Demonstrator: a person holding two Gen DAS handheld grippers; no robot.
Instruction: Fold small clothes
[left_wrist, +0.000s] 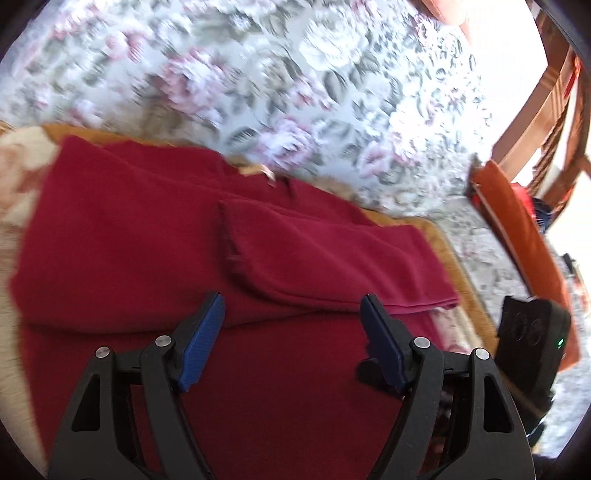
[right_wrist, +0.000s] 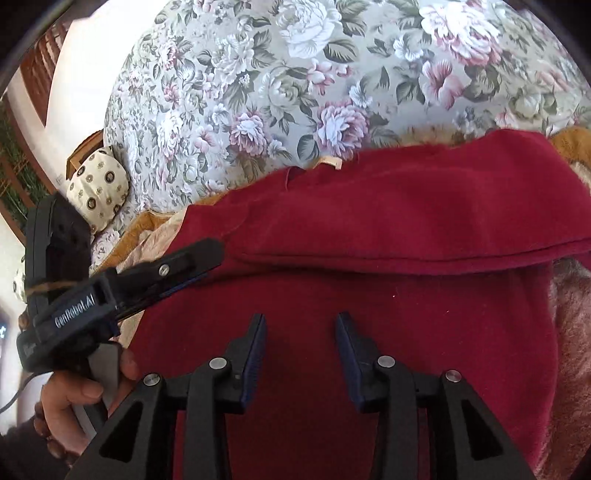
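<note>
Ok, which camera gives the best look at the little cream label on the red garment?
The right wrist view. There the label is sharp, sitting at the far edge of the red garment against the floral cover. The left wrist view also shows it, but smeared by motion blur.

left gripper jaws wide apart, right gripper parted, both apparently empty

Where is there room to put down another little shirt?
The flowery bedspread past the red garment lies bare, up to the spotted pillow. The near side is crowded: garment, tan blanket, left gripper and right gripper.
</note>
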